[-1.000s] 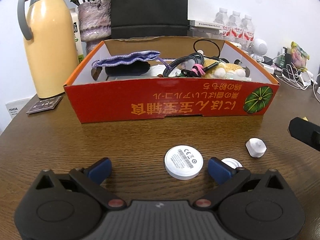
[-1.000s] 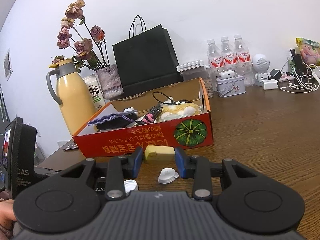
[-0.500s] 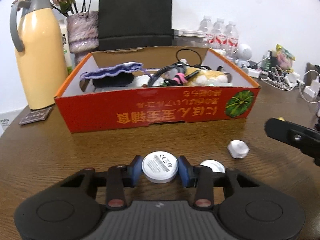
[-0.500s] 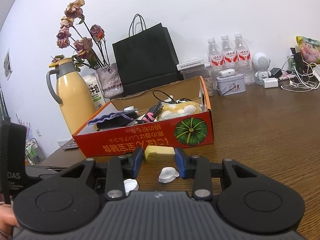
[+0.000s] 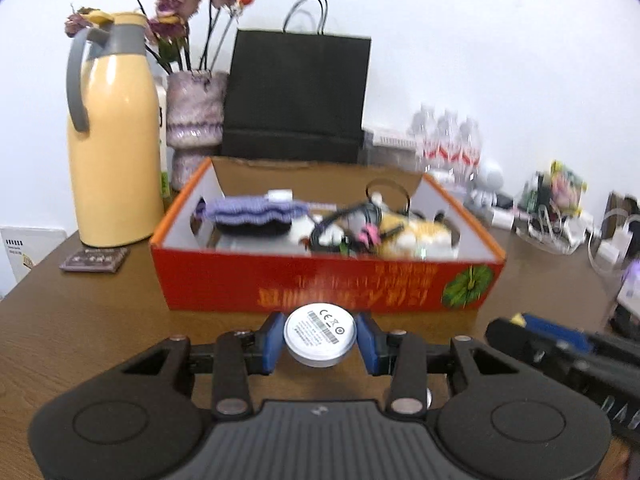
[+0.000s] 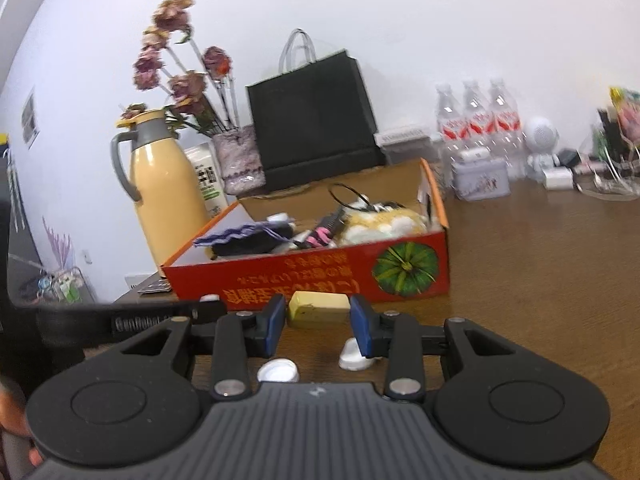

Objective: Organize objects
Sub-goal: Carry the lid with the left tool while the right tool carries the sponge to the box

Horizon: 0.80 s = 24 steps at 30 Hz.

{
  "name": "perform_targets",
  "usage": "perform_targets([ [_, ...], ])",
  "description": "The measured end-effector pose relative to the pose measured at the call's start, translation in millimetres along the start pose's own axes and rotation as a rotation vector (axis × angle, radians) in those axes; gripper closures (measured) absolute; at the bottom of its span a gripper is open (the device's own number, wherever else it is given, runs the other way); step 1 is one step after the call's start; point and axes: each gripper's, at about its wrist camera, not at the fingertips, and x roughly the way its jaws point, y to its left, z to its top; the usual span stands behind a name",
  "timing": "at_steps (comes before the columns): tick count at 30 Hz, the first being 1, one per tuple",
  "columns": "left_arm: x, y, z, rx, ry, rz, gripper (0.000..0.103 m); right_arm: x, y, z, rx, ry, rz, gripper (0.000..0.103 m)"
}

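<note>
At the far left of my left wrist view I see a yellow thermos jug (image 5: 114, 136) standing on the brown surface (image 5: 80, 312), with a vase of dried flowers (image 5: 195, 112) and a black paper bag (image 5: 298, 96) behind it. In the middle sits the red cardboard box (image 5: 328, 280), open on top, with a purple pouch (image 5: 252, 210), tangled cables (image 5: 348, 228) and a yellow plush (image 5: 416, 232) inside. My left hand-held gripper (image 5: 320, 340) is clamped on the white round puck (image 5: 320, 334), its label facing up, held clear of the surface just in front of the box. Further right, my right hand-held gripper (image 6: 318, 318) is closed on a yellow block (image 6: 318, 309), which sits close to the box's front wall; I cannot tell whether the block touches the surface. Below it, two small white caps (image 6: 278, 372) (image 6: 354, 356) lie on the wood. At the far right, water bottles (image 6: 478, 124) and a white robot figure (image 6: 540, 140) stand against the wall.
</note>
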Motion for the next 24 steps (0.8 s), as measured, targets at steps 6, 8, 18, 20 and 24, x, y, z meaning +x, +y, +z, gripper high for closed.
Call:
perform_targets([
  [6,-0.1,3.9,24.6,-0.011,-0.031,0.004,0.065,10.7,16.9,22.8,-0.081,-0.02,0.004,0.067],
  [8,1.8,6.4,33.0,-0.014,-0.044,0.004,0.065,17.4,21.1,30.3,-0.098,-0.032,0.001,0.067],
  [18,37.3,17.1,66.9,-0.029,-0.085,0.015,0.065,74.8,30.9,43.5,-0.113,-0.097,-0.032,0.067],
  [20,46.6,20.0,73.3,-0.035,-0.087,0.012,0.065,83.2,30.7,49.0,-0.124,-0.115,-0.036,0.067],
  [24,60.8,26.3,86.1,-0.043,-0.107,0.016,0.065,100.8,28.2,58.0,-0.146,-0.13,-0.04,0.067],
])
